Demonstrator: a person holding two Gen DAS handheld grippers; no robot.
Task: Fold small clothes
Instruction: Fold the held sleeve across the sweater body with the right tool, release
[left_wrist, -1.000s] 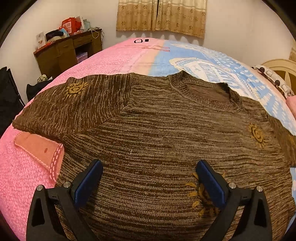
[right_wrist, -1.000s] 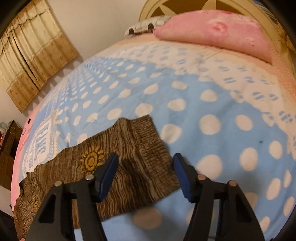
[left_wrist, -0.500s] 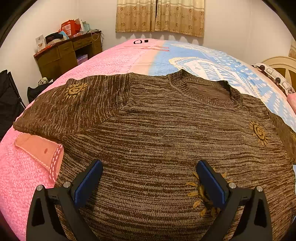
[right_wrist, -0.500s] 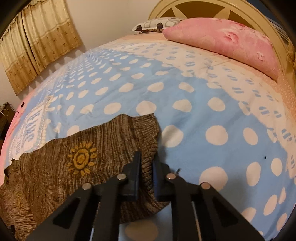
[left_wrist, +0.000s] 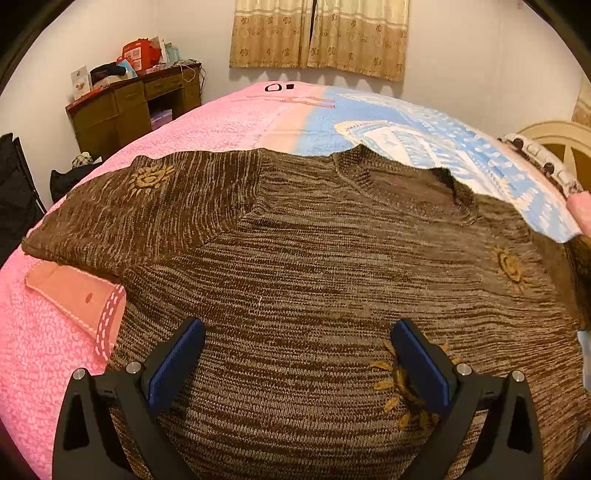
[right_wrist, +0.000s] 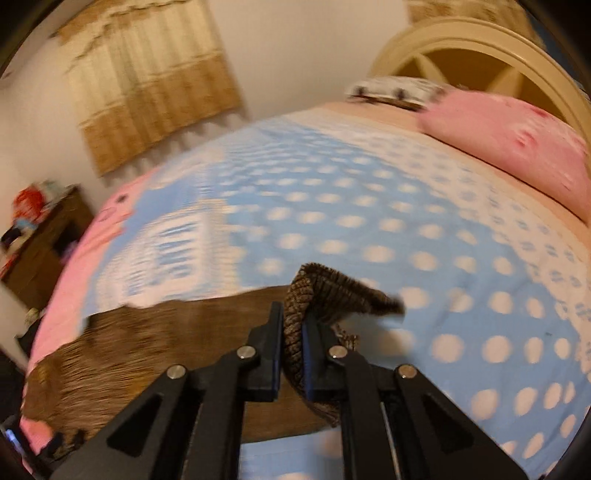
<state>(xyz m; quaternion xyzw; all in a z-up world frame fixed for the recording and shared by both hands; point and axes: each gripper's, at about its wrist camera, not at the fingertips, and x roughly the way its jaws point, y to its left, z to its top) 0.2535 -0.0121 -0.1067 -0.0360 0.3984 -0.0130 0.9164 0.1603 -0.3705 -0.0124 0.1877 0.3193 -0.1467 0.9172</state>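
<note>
Across pink-and-blue quilted bed (left_wrist: 229, 122): right tongs (right_wrist: 293, 328), apart a second ago, now clamped on brown knit sweater's (left_wrist: 314, 258) cuff (right_wrist: 325, 291), lifted for sleeve fold; left tongs (left_wrist: 295, 362) apart above.

home bedroom | bed (left_wrist: 229, 122) with pink pillow (right_wrist: 517, 144) | headboard (right_wrist: 461, 48) | curtains (left_wrist: 321, 37) | cluttered wooden desk (left_wrist: 122, 107)
</note>
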